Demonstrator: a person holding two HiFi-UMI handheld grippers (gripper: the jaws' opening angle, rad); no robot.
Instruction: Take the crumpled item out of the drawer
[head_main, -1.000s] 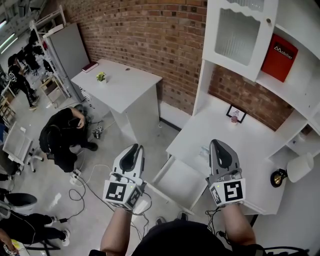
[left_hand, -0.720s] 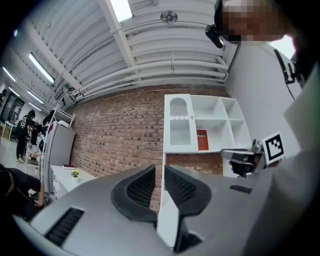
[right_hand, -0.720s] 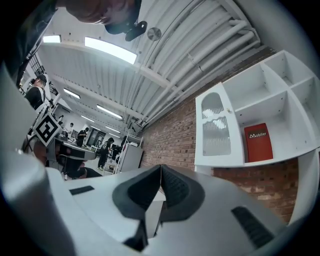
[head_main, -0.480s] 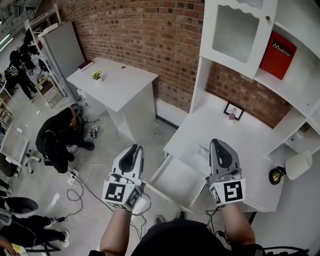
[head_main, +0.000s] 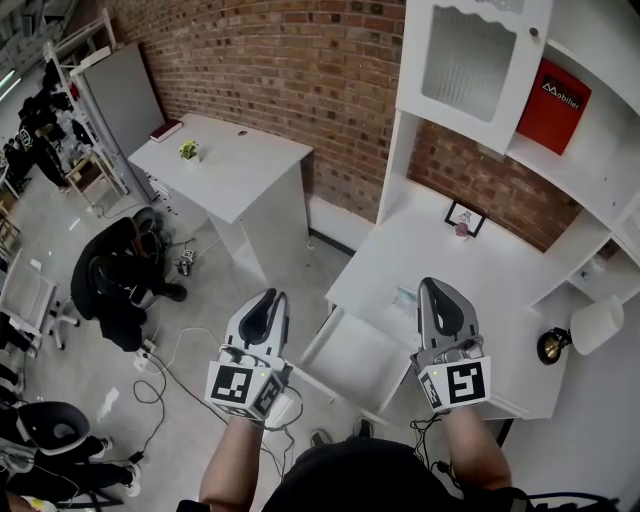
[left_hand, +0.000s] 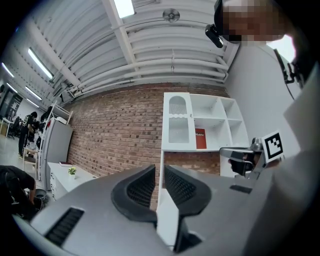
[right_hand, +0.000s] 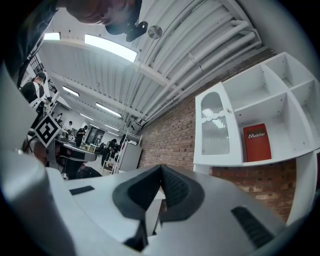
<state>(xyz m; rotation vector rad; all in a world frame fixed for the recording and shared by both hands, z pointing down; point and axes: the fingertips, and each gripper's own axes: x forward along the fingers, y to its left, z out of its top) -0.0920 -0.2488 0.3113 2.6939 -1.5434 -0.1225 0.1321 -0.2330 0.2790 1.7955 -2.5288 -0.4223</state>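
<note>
The white drawer (head_main: 345, 362) stands pulled out below the white desk (head_main: 490, 285), and its inside looks bare. A small pale crumpled thing (head_main: 405, 297) lies on the desk top, just left of my right gripper. My right gripper (head_main: 437, 286) hovers over the desk's front edge, shut with its pads touching (right_hand: 161, 167) and nothing between them. My left gripper (head_main: 268, 296) hangs over the floor left of the drawer. It is also shut and empty (left_hand: 160, 170). Both point toward the brick wall.
A white hutch with a frosted door (head_main: 470, 70) and a red box (head_main: 556, 98) rises over the desk. A small framed picture (head_main: 465, 218) and a lamp (head_main: 590, 333) stand on the desk. A white side table (head_main: 235, 170) is at the left. A person (head_main: 118, 278) crouches by cables.
The head view has drifted slightly, so the desk and side table sit a little further left and up. Both grippers hold the same place and stay shut.
</note>
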